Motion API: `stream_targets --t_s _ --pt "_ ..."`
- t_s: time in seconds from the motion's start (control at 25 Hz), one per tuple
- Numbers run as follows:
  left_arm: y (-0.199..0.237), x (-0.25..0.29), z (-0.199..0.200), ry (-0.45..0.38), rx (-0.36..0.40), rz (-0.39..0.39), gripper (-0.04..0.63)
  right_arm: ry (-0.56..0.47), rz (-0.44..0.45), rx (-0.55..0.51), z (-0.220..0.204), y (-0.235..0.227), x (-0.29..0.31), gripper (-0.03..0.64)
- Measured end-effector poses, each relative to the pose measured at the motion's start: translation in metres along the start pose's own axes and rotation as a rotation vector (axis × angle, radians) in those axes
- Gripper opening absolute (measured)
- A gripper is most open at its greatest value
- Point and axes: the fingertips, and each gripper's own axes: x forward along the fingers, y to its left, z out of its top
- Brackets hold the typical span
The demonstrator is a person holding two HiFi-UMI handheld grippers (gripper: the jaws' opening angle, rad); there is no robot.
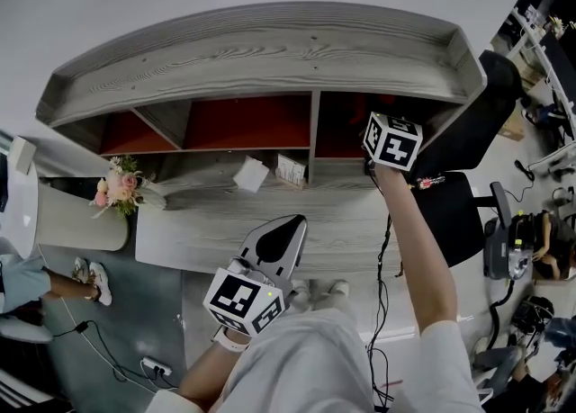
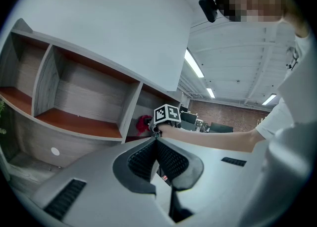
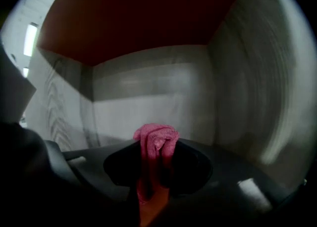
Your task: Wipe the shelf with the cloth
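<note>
Right hand-held gripper [image 3: 157, 148] tight on cloth [image 3: 154, 134]

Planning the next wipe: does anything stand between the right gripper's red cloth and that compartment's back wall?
Nothing visible. The right gripper is shut on the red terry cloth inside a compartment of the grey wooden shelf; the back wall ahead looks bare.

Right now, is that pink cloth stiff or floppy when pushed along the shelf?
Probably floppy: the pink cloth bunches into soft folds between the right tongs. Likely light too, held by one pinch; its fuzzy pile should drag.
</note>
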Motion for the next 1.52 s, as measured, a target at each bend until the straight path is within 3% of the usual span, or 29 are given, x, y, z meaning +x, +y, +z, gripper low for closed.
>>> stream_targets --t_s 0.08,0.24,0.52,0.8,1.04,1.12,1.36,1.52 --pt "-0.002 0.0 0.001 -0.002 0.0 -0.005 0.006 -0.007 -0.054 0.028 0.002 -0.012 -0.006 0.127" --pt "-0.008 0.004 -0.004 0.005 -0.002 -0.021 0.006 -0.048 0.005 0.063 0.012 -0.001 -0.021 0.127" --pt "-0.016 0.005 -0.001 0.006 0.011 -0.041 0.006 -0.15 0.197 0.126 0.042 0.049 -0.044 0.127" --pt "-0.011 -0.001 -0.002 0.006 0.011 -0.027 0.006 -0.237 0.452 0.374 0.073 0.094 -0.05 0.127" --pt "-0.003 -0.01 0.004 -0.003 0.013 -0.002 0.006 -0.324 0.608 0.431 0.095 0.112 -0.055 0.127" --pt "0.002 -0.011 0.001 -0.003 0.005 0.009 0.006 -0.337 0.623 0.406 0.101 0.119 -0.055 0.127" --pt "-0.003 -0.008 -0.001 0.005 0.009 0.001 0.006 -0.304 0.553 0.324 0.104 0.123 -0.03 0.127" --pt "-0.005 -0.007 0.001 0.007 0.017 -0.007 0.006 -0.288 0.608 0.338 0.105 0.128 -0.029 0.123"
